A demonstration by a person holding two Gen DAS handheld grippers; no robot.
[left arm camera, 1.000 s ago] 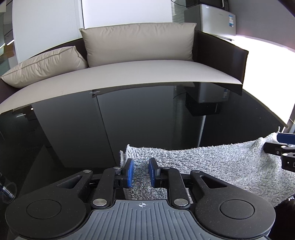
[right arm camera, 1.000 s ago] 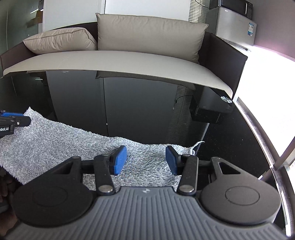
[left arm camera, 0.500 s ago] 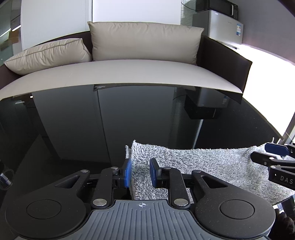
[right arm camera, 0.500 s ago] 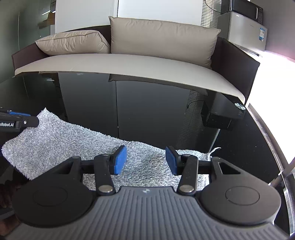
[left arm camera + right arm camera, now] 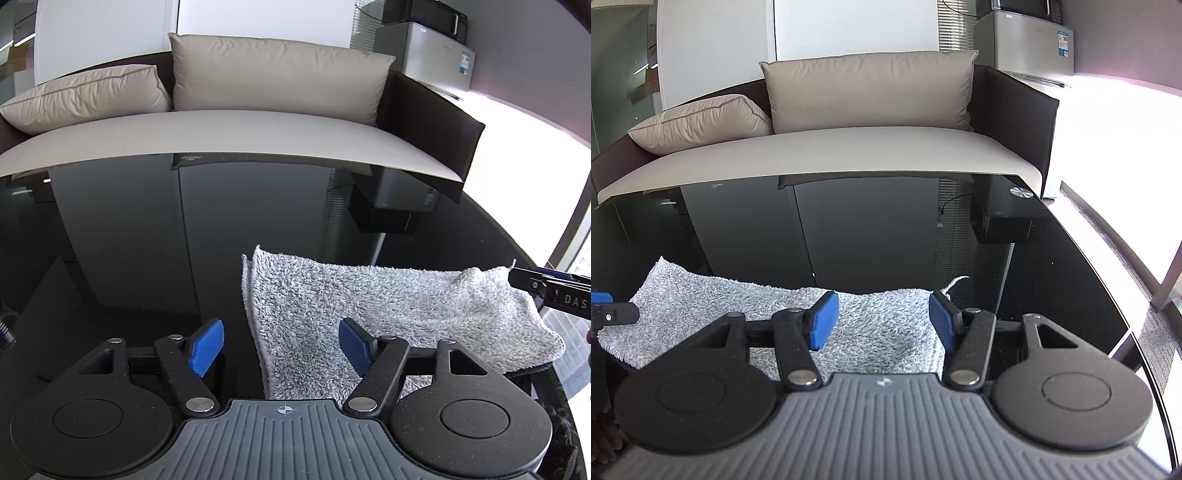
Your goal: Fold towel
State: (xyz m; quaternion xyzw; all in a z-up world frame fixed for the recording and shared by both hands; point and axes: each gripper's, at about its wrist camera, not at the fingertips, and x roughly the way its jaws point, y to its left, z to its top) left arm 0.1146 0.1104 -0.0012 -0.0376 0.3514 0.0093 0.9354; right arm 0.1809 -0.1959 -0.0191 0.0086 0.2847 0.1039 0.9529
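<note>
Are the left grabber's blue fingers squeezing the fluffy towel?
Apart. In the left wrist view the left gripper is opening; its blue pads stand clear of the towel, which lies flat between them.

Sofa, two cushions, fridge, possibly microwave above.

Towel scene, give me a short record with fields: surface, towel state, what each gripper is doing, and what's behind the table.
surface: glossy black table
towel: grey towel lying folded, two layers showing at its left edge
left gripper: jaws opening, towel edge between them, pads not pressing it
right gripper: jaws opening over the towel's right end, nothing gripped
background: sofa with two beige cushions
</note>
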